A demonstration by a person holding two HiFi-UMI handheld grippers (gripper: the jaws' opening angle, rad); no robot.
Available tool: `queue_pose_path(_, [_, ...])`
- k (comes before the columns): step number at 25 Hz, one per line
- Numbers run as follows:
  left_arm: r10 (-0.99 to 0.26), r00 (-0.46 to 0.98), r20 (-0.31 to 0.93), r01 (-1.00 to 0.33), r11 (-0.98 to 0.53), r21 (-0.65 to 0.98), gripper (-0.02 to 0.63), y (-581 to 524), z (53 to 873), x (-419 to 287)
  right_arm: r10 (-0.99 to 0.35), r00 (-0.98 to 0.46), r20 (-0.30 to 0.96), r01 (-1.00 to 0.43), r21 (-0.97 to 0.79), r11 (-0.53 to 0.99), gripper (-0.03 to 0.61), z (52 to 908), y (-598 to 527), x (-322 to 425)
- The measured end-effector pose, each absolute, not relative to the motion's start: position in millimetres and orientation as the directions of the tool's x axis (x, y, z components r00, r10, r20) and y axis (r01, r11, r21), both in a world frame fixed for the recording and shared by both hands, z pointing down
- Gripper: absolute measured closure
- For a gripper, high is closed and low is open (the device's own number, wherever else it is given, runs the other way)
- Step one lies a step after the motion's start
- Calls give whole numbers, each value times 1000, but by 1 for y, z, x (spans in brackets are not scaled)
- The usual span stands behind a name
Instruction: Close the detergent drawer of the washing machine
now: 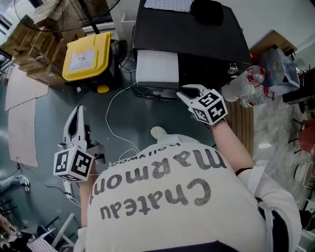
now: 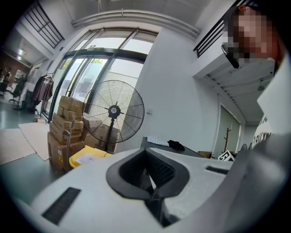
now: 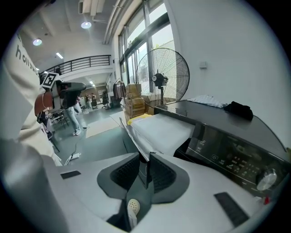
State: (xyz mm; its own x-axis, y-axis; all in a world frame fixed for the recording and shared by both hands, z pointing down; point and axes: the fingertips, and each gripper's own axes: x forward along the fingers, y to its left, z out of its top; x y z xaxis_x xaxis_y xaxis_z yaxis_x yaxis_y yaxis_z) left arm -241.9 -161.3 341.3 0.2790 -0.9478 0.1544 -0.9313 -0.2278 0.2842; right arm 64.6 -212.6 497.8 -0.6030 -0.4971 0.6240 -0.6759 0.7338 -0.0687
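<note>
The black washing machine (image 1: 197,34) stands ahead with its white detergent drawer (image 1: 156,69) pulled out toward me. My right gripper (image 1: 189,92) is at the drawer's front right corner. In the right gripper view the drawer's thin dark front panel (image 3: 136,141) runs between the jaws, and the right gripper (image 3: 145,170) is shut on it; the control panel (image 3: 236,152) lies to the right. My left gripper (image 1: 75,118) hangs low at the left over the floor, far from the machine. In its own view the left gripper (image 2: 152,191) is shut with nothing in it.
A yellow bin (image 1: 88,55) stands left of the machine, with cardboard boxes (image 1: 34,54) and a floor fan (image 2: 113,111) behind it. A white cable (image 1: 115,128) trails over the floor. Plastic bottles (image 1: 246,86) sit to the machine's right. A black item (image 1: 206,11) lies on its top.
</note>
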Motion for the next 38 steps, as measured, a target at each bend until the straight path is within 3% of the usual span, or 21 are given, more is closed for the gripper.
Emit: queue_pose_path(38, [-959,222,176,-943,-165,288,606,-178,348,-254,-545,-561,623,-704,-12,710,483,499,-257,73])
